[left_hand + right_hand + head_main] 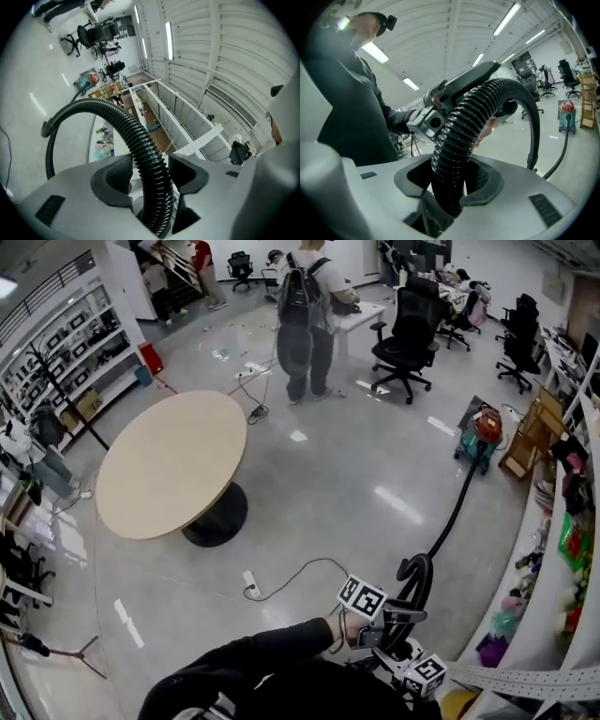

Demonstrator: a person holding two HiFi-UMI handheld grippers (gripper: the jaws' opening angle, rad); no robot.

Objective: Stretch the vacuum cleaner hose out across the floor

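The red and teal vacuum cleaner (480, 432) stands on the floor at the right. Its black ribbed hose (452, 517) runs from it toward me and arches up in a loop (417, 576) by my hands. My left gripper (380, 620) is at that loop. In the left gripper view the hose (140, 145) passes between the jaws of the left gripper (149, 161), with thin gaps on both sides. My right gripper (412, 664) is lower and nearer to me. In the right gripper view that gripper (452, 173) is shut on the hose (461, 131), and the left gripper (431, 119) shows beyond it.
A round wooden table (169, 474) stands at the left. A power strip and its cable (251, 585) lie on the floor near me. A person with a backpack (305, 315) stands at the back beside office chairs (408, 334). White shelves (562, 549) line the right side.
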